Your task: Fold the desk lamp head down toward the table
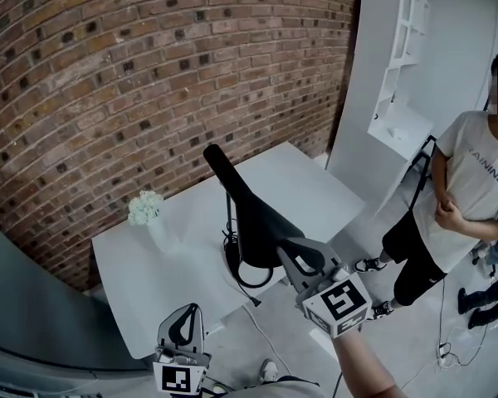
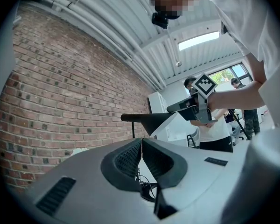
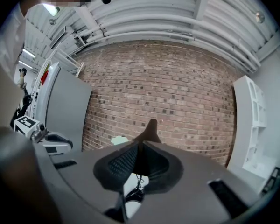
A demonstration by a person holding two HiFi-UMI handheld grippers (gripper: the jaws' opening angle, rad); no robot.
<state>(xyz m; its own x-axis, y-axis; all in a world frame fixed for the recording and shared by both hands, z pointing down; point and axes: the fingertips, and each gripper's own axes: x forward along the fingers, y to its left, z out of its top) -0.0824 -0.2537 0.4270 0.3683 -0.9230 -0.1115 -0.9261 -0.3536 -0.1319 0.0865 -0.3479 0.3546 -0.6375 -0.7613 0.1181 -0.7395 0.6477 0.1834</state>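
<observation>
Lamp head (image 1: 247, 210): long, flat, matte black paddle, narrow at the far tip and wider at the near end; it slants above the middle of the white bench (image 1: 141, 264), far tip highest
Stem (image 1: 228, 222): thin black rod under the head, with a loop of black cable (image 1: 242, 279) at its foot on the bench
Right tool (image 1: 292, 251): clenched, its ribbed dark pads at the head's wide near end, apparently pinching the thin edge
Left tool (image 1: 185, 320): clenched on nothing, low at the near left, well apart from the lamp
Step in hand: hold taken on the head; fold not yet made
Next move: probably a slow downward swing about the hinge, with a firm pinch, since the smooth shell may slip
Surroundings: white flowers (image 1: 145, 207) at the bench's far left, rough brick wall (image 1: 108, 73) behind, a person (image 1: 473, 181) standing at the right
</observation>
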